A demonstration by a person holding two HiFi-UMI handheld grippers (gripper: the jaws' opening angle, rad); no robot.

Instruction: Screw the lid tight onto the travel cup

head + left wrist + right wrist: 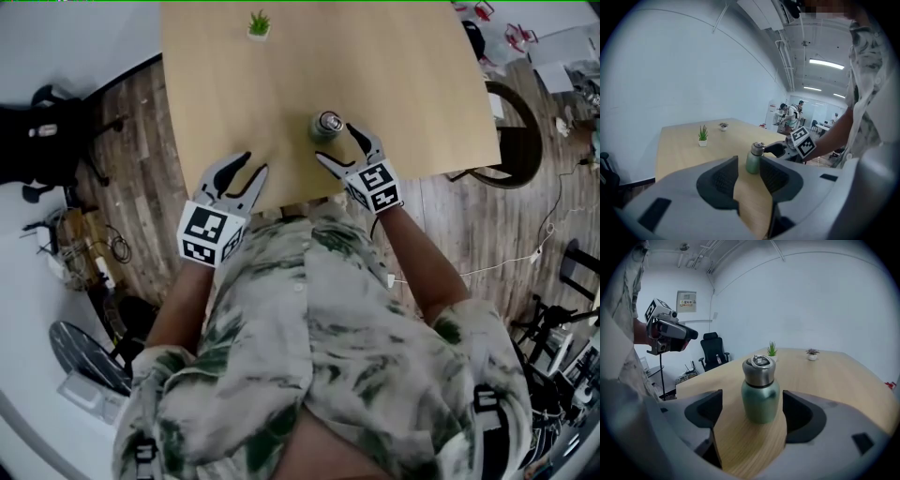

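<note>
Right gripper [335, 142] wide open, travel cup [761, 390] just ahead (untouched), left gripper [255, 162] part-open

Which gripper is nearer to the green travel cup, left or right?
Right. The right gripper frames the travel cup with open jaws, not touching; the left gripper is apart, to its left.

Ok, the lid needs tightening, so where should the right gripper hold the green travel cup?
Round the straight lower body of the green metal travel cup, below its silver lid, level from the near edge of the wooden table. It stands upright; the right gripper has open jaws flanking that body, leaving the lid free.
</note>
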